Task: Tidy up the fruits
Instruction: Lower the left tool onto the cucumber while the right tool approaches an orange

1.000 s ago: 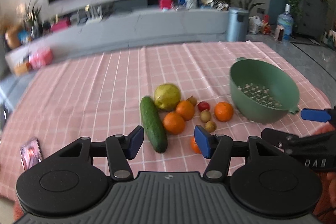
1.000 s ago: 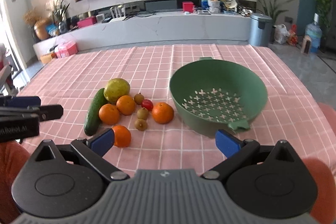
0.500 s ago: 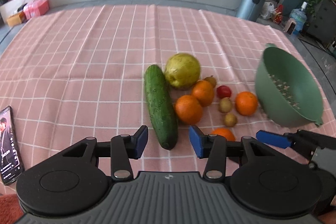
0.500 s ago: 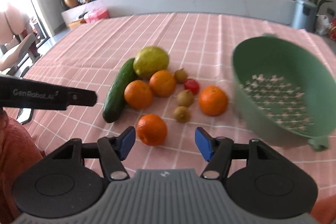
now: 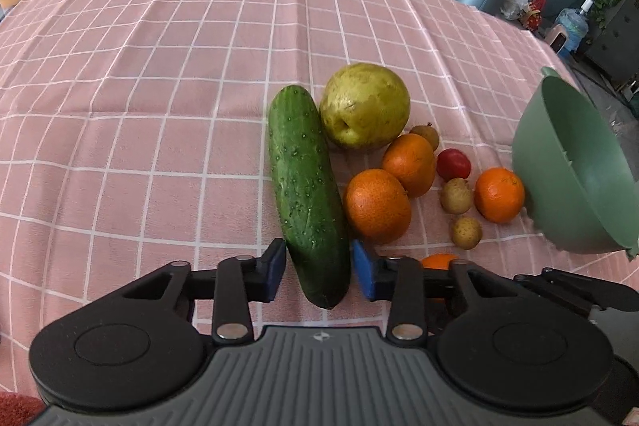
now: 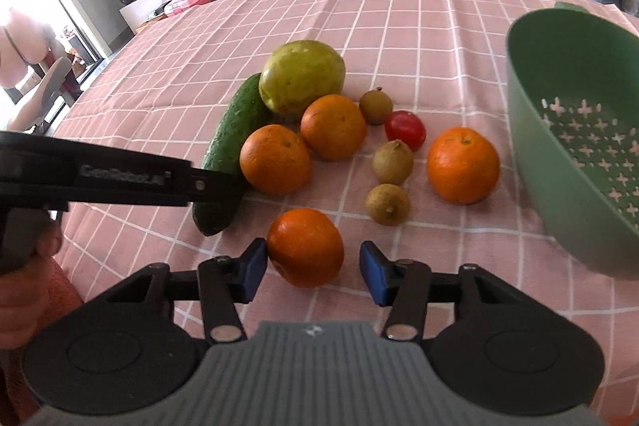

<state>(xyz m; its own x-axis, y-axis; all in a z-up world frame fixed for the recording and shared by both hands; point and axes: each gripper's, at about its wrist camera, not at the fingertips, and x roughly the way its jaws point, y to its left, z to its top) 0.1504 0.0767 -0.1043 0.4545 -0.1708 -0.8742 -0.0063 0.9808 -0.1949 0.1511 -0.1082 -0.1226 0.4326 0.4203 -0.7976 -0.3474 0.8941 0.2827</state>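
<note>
None of the fruit is in the colander [image 6: 575,162] yet; its perforated floor shows bare, so the task seems barely begun. On the pink checked counter [image 5: 159,106] lie a cucumber [image 5: 307,194], a pear [image 5: 365,106], 4 oranges, a red fruit [image 6: 405,128] and 3 small brown fruits, clustered left of the colander. The left claw [image 5: 319,272] is spread around the cucumber's near end, pads just beside it, not clamped. The right claw [image 6: 313,272] is spread around the nearest orange [image 6: 305,246]; its left pad touches or nearly touches the skin, the other stands apart. Both grasps remain to close, then every piece still needs moving.
</note>
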